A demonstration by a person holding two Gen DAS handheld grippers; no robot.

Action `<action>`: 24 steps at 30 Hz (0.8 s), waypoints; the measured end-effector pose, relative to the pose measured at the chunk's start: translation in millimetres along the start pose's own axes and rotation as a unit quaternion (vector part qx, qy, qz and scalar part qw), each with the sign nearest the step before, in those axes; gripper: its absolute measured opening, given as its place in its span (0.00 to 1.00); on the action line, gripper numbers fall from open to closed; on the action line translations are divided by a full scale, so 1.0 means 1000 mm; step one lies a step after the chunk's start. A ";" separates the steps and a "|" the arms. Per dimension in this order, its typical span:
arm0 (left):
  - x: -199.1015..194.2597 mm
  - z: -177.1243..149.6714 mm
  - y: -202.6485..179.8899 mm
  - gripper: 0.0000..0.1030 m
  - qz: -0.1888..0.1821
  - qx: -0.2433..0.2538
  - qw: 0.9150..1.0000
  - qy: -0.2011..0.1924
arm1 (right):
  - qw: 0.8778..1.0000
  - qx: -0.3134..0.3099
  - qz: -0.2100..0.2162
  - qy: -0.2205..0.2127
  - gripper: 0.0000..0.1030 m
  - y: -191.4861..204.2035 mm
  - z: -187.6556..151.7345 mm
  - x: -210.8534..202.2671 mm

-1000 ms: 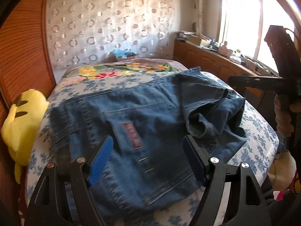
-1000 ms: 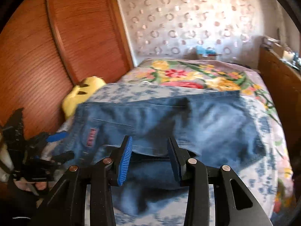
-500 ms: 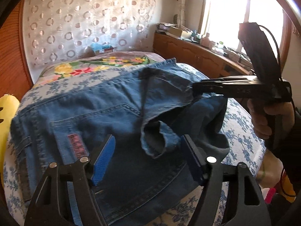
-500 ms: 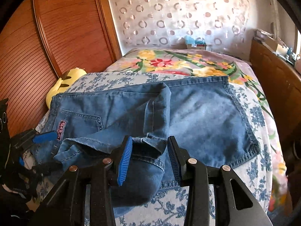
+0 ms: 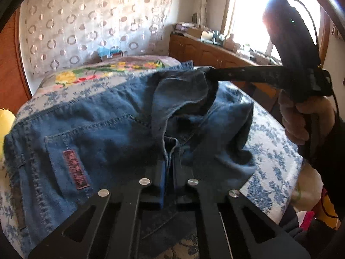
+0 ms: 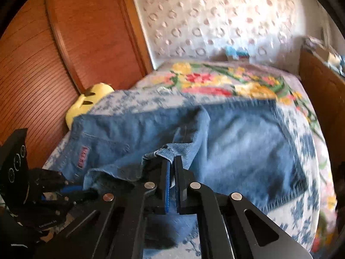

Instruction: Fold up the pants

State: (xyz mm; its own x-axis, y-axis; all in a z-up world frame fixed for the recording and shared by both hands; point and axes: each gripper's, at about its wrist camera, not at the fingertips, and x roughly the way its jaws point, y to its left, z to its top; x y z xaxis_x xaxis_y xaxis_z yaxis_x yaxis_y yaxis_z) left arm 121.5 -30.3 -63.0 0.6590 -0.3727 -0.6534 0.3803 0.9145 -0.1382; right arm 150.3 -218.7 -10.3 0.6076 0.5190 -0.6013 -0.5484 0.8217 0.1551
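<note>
Jeans (image 5: 90,129) on bed (image 5: 269,133): left gripper (image 5: 170,161) and right gripper (image 6: 171,161) each pinch a hem near the red patch (image 5: 75,170); thick seam may slip, collapsing the fold.

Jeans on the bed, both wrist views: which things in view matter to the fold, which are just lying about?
In the job:
jeans, partly folded on the bed
left claw, shut on a hem
right claw, shut on a denim edge

Just lying about:
yellow plush toy by the wooden wall
floral blanket at the far end
clutter on the window ledge
</note>
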 end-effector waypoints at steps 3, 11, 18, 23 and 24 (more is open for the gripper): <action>-0.019 -0.002 0.003 0.05 0.006 -0.001 1.000 -0.017 | 1.000 -0.017 0.013 -0.013 0.02 0.017 0.015 -0.004; -0.077 -0.011 0.032 0.04 0.036 -0.026 0.996 -0.071 | 0.996 -0.069 0.050 -0.037 0.01 0.073 0.056 0.010; -0.113 -0.034 0.074 0.04 0.075 -0.058 0.992 -0.082 | 0.990 -0.111 0.080 -0.030 0.01 0.120 0.078 0.051; -0.120 -0.052 0.094 0.04 0.093 -0.077 0.990 -0.075 | 0.989 -0.123 0.086 -0.011 0.01 0.136 0.081 0.086; -0.119 -0.055 0.097 0.04 0.095 -0.081 0.989 -0.073 | 0.988 -0.126 0.085 -0.008 0.01 0.138 0.081 0.090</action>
State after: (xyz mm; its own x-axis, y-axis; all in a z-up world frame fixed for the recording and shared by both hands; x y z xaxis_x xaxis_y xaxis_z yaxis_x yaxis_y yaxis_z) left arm 44.2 111.9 -39.8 0.7996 -0.1986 -0.5668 0.1389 0.9793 -0.1473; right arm 175.8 -39.2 20.5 0.5022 0.6499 -0.5705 -0.7678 0.6386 0.0515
